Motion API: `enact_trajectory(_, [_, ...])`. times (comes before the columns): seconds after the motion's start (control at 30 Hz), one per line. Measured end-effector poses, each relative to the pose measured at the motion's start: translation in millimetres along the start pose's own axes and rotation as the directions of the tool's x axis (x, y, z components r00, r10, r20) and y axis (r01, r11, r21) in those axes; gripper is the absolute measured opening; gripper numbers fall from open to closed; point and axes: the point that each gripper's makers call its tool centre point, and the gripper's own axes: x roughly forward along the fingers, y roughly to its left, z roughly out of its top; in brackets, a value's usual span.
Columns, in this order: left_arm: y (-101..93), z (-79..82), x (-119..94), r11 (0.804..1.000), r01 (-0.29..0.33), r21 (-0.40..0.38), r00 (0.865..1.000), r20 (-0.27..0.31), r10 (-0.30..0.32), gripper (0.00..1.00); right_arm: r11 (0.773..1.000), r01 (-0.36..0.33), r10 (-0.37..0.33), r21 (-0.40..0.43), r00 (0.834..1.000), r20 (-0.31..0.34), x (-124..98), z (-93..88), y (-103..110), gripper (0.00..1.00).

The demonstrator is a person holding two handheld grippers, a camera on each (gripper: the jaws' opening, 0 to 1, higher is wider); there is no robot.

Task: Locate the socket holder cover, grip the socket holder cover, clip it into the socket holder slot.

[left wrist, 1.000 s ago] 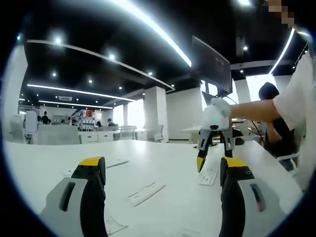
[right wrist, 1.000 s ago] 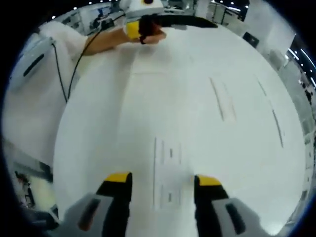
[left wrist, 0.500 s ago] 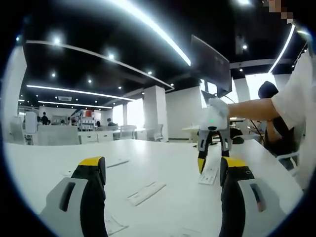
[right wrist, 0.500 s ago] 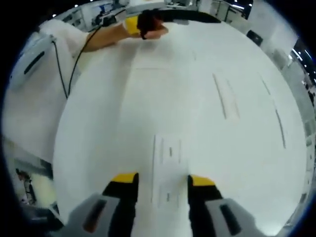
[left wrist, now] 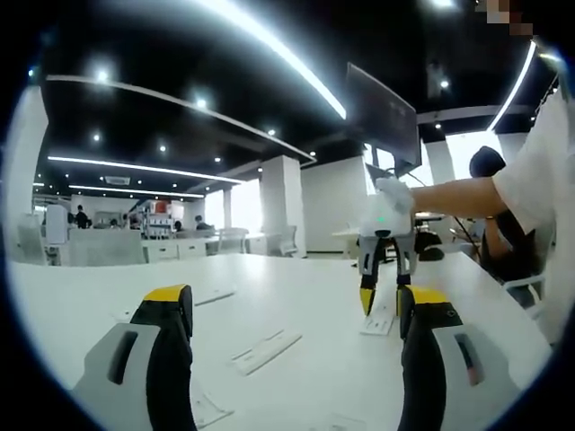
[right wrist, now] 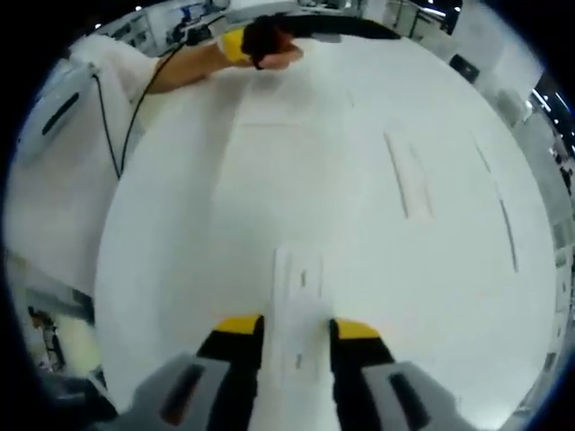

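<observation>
**Q:** State the condition of the right tongs.

**A:** In the right gripper view, the right tongs (right wrist: 287,326) point down at the white table (right wrist: 180,233). Their yellow-tipped jaws stand on either side of a flat white cover (right wrist: 298,296) with small slots, and both tips meet its long edges, so the tongs are clamped on the cover. The cover lies on the table and extends forward from between the jaws.

**Q:** And the left tongs?

**A:** In the left gripper view, the left tongs (left wrist: 296,305) are released, with the jaws spread wide and nothing between them. They are held level above the table (left wrist: 296,287).

**Q:** What else lies on the table?

**A:** Several white strips. In the left gripper view, one strip (left wrist: 264,349) lies between the jaws, and another (left wrist: 212,294) lies farther back. In the right gripper view, a long strip (right wrist: 406,175) lies ahead of the cover and well apart from it.

**Q:** Is the other gripper visible in the left gripper view?

**A:** Yes. It appears at right, held by a person's hand (left wrist: 395,190), with its tips down on the same cover (left wrist: 381,320).
</observation>
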Motion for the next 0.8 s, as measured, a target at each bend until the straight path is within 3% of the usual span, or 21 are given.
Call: enact_trajectory(0.8, [-3.3, 5.2, -1.4, 1.000, 0.009, 0.006, 1.000, 0.012, -0.009, 0.95, 1.000, -0.010, 0.009, -0.014, 0.998, -0.068, -5.7, 4.1, -3.1, 0.26])
